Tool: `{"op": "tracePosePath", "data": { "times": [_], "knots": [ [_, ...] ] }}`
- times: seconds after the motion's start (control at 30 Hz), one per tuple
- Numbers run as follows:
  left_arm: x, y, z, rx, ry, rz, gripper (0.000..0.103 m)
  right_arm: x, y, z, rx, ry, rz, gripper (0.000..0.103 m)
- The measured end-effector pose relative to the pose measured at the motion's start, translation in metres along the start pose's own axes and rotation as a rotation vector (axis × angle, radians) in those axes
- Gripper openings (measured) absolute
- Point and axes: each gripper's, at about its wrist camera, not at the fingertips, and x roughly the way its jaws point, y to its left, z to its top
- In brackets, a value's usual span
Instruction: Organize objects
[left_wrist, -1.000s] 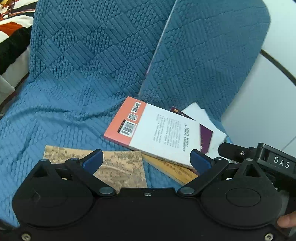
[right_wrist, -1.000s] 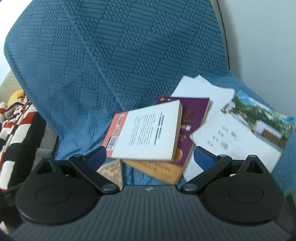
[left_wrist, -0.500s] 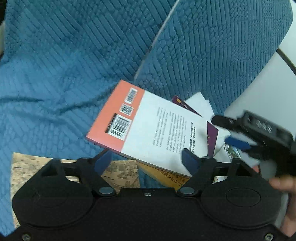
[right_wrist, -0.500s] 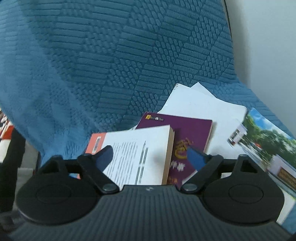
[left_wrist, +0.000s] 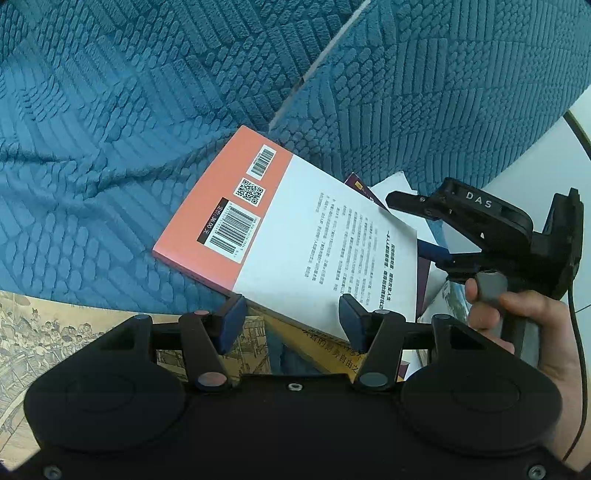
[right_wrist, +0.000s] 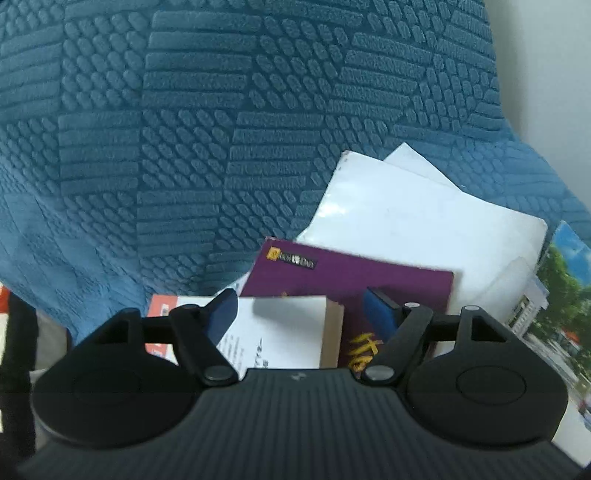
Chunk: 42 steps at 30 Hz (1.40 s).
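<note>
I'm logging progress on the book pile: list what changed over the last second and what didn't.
Both grippers came down and in toward the pile. The left gripper now straddles the near edge of the white-and-orange book, its jaws closing, not yet pressing. The right gripper has moved to the book's right edge, over the purple book, jaws also closing. Nothing is held. The books, the white papers and the blue cover lie as before.

We find open blue quilted fabric (left_wrist: 92, 166) left of the orange-and-white paperback (left_wrist: 288, 229). Right of it, the right gripper (left_wrist: 428, 225) and overlapping white paper sheets (right_wrist: 417, 218) block passage.
</note>
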Motion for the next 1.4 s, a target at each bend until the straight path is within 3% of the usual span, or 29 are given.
{"op": "tracePosePath", "data": {
  "times": [0.1,0.3,0.5,0.6,0.73,0.8,0.87,0.93,1.07,1.13,1.27,1.4],
  "knots": [
    [0.0,0.0,0.001,-0.004,0.003,-0.001,0.053,0.003,-0.009,0.002,0.08,0.036,0.095,0.079],
    [-0.001,0.005,0.004,-0.048,0.011,-0.021,0.052,0.001,-0.025,0.004,0.179,0.071,0.183,0.079],
    [-0.003,0.012,0.007,-0.114,0.02,-0.042,0.052,-0.002,-0.039,-0.001,0.28,0.152,0.394,0.079],
    [-0.005,0.017,0.009,-0.147,0.026,-0.051,0.052,-0.01,-0.037,-0.002,0.275,0.158,0.464,0.068],
    [-0.01,0.027,0.012,-0.186,0.019,-0.051,0.052,-0.014,-0.027,-0.005,0.208,0.204,0.406,0.044],
    [-0.012,0.033,0.013,-0.219,0.019,-0.063,0.052,-0.014,-0.022,-0.006,0.178,0.225,0.373,0.025],
    [-0.014,0.038,0.014,-0.252,0.024,-0.085,0.052,-0.019,-0.022,-0.007,0.178,0.224,0.375,0.02],
    [-0.016,0.041,0.015,-0.284,0.026,-0.112,0.053,-0.025,-0.022,-0.006,0.181,0.211,0.4,0.018],
    [-0.027,0.047,0.015,-0.341,0.013,-0.132,0.072,-0.036,-0.013,-0.005,0.216,0.162,0.491,0.016],
    [-0.032,0.051,0.013,-0.389,0.013,-0.176,0.075,-0.04,-0.003,-0.004,0.205,0.142,0.508,0.016],
    [-0.034,0.061,0.004,-0.508,0.033,-0.279,0.076,-0.048,0.012,-0.006,0.225,0.126,0.545,0.016],
    [-0.028,0.067,-0.009,-0.638,0.073,-0.396,0.076,-0.055,0.023,-0.009,0.232,0.117,0.528,0.016]
  ]
}}
